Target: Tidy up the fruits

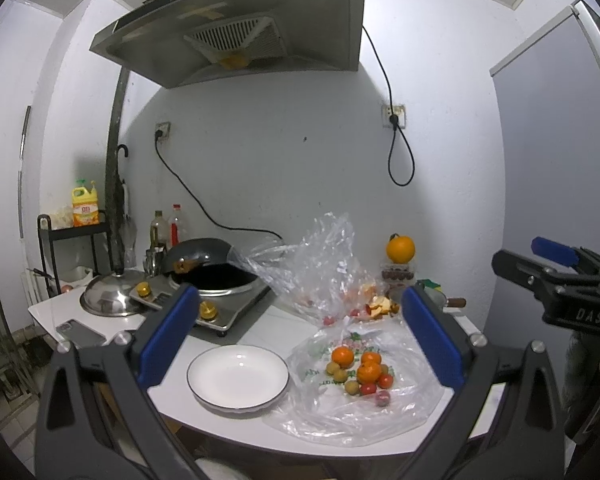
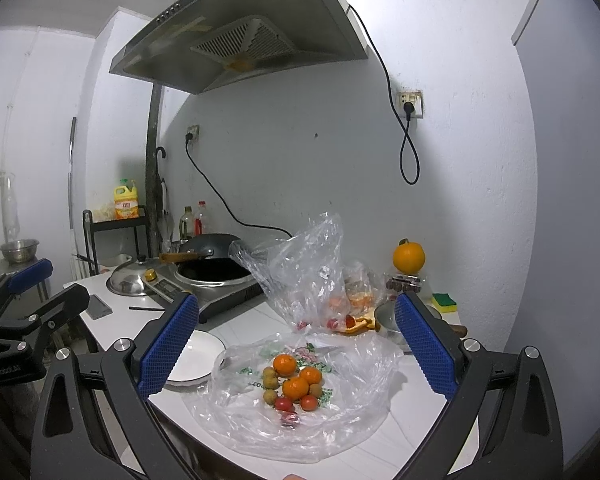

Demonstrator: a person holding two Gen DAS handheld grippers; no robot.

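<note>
A pile of small oranges [image 1: 369, 372] [image 2: 296, 387], brownish longans [image 2: 270, 380] and red cherry tomatoes [image 1: 385, 381] [image 2: 309, 402] lies on a flattened clear plastic bag [image 1: 404, 412] [image 2: 340, 432] on the white counter. To its left sits an empty white plate [image 1: 238, 376] [image 2: 198, 354]. My left gripper [image 1: 296, 332] hangs open above the plate and the pile, holding nothing. My right gripper [image 2: 296, 340] is open too, above the fruit pile, empty. Each gripper shows at the edge of the other's view.
A crumpled clear bag [image 1: 316, 264] [image 2: 300, 268] with a few tomatoes stands behind the pile. A big orange [image 1: 400, 249] [image 2: 409, 257] sits on a box by the wall. An induction cooker with a wok [image 1: 216, 276], a pot lid [image 1: 108, 292] and a phone [image 1: 80, 334] occupy the left.
</note>
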